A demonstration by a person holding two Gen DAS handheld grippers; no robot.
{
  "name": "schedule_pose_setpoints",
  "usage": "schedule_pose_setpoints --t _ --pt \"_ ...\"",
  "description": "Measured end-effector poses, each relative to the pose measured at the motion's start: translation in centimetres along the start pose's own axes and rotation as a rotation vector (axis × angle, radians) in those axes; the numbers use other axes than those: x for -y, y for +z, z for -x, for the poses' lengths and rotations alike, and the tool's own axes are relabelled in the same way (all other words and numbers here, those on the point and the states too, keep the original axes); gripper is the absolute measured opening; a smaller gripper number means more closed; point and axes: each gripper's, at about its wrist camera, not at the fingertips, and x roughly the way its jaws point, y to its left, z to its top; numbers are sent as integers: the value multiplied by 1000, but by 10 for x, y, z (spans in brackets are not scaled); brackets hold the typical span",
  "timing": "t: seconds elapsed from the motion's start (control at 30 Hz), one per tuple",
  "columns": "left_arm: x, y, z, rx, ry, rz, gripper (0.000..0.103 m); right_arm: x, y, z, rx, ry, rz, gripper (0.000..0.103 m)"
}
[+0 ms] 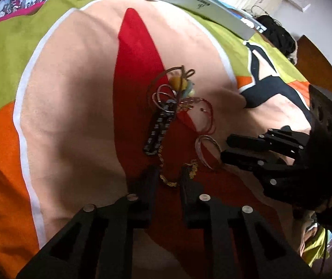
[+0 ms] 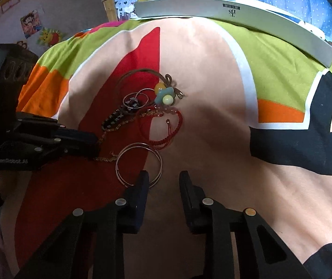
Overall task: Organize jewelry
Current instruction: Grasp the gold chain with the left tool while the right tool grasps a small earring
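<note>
Two claws (image 1: 169, 176) (image 2: 163, 181) parted; two bangles (image 2: 138, 164).

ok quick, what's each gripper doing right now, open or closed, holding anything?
Left gripper: open, empty, a finger on either side of the gold chain.
Right gripper: open, empty, one finger over the silver bangles.
</note>
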Motion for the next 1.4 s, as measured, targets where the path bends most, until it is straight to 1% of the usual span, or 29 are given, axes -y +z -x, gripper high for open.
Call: schedule_pose_setpoints --t 0.07,0.17,0.3,0.5,0.6,0.63,0.67,0.77,0.8,0.87,1.03,1.23,1.4 --pt "-4 2 -2 -8 7 16 11 2 1 -2 -2 -1 -8 26" --pt "-6 3 -4 -12 11 28 11 3 2 -5 -4 1 -23 26" --pt "-5 7 -8 -14 39 9 11 5 4 -8 -9 4 -32 26" --pt "-6 10 -12 -16 49 3 10 5 6 -12 -25 3 -14 26" --pt "0 10 -14 -14 83 -12 5 1 7 -15 -37 -11 5 26" --pt "1 9 -13 -16 93 -16 3 -1 7 -16 -40 -15 12 25" --pt "3 9 -14 -15 100 -22 3 -4 9 -18 -43 -16 16 23" --pt "9 6 -14 -8 129 -46 2 -7 8 -20 -50 -11 3 11" --pt "11 5 -15 -5 138 -52 2 -9 7 -20 -49 -11 -4 9" --pt "15 2 -14 -4 156 -60 2 -11 2 -17 -35 -22 -9 6" --pt "20 -5 -8 -19 156 -39 1 -18 -16 -3 13 -49 -29 5" --pt "25 -16 5 -24 141 0 1 -20 -37 13 90 -46 -127 5" --pt "30 -28 19 -15 137 35 1 -20 -47 23 117 -39 -172 5"
